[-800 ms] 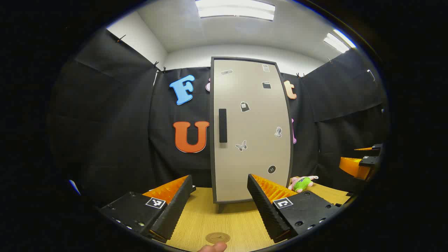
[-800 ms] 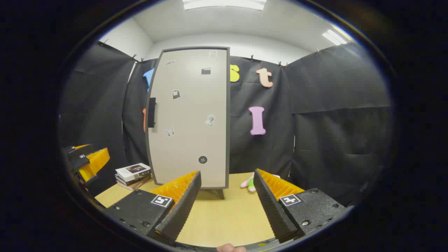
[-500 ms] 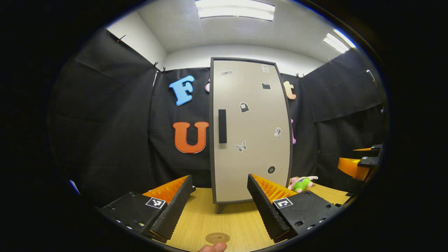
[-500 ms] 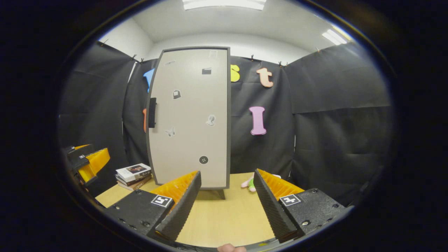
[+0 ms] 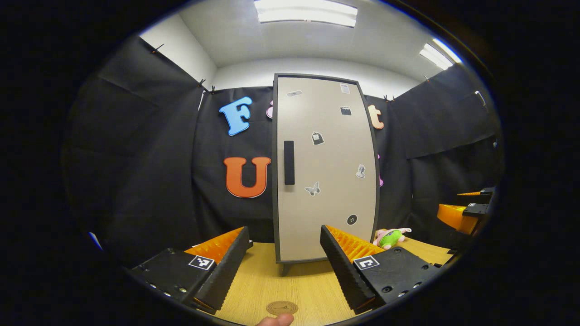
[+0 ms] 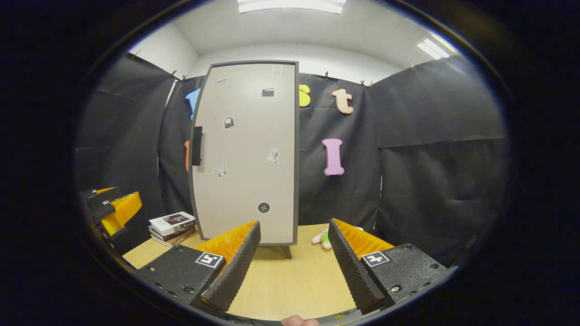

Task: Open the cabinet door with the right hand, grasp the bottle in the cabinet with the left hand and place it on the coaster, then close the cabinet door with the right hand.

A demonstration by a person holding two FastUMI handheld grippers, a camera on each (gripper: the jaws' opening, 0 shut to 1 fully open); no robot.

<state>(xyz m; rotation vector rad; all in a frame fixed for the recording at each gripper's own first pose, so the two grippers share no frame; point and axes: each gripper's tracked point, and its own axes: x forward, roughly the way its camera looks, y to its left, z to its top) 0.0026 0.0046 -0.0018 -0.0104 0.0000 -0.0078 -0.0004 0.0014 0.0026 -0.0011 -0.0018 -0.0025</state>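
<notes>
While your right gripper (image 6: 293, 228) and left gripper (image 5: 284, 233) hover spread and empty, the cabinet door (image 6: 247, 154) at the desk's (image 5: 294, 285) far edge hides the bottle, so a glancing pull on the handle (image 6: 196, 145) could slip off.

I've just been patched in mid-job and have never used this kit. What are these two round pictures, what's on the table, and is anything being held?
Each picture comes from a camera riding on a hand-held two-finger gripper, looking forward along its fingers. In the left gripper view, the left gripper is open and empty; the right gripper view shows the right gripper the same way. Ahead stands a tall cabinet on a wooden table, its door shut, with a dark handle on the door's left side. A round coaster lies near the left gripper. A small plush toy sits right of the cabinet and a stack of books left of it. The bottle is presumably inside.
</notes>
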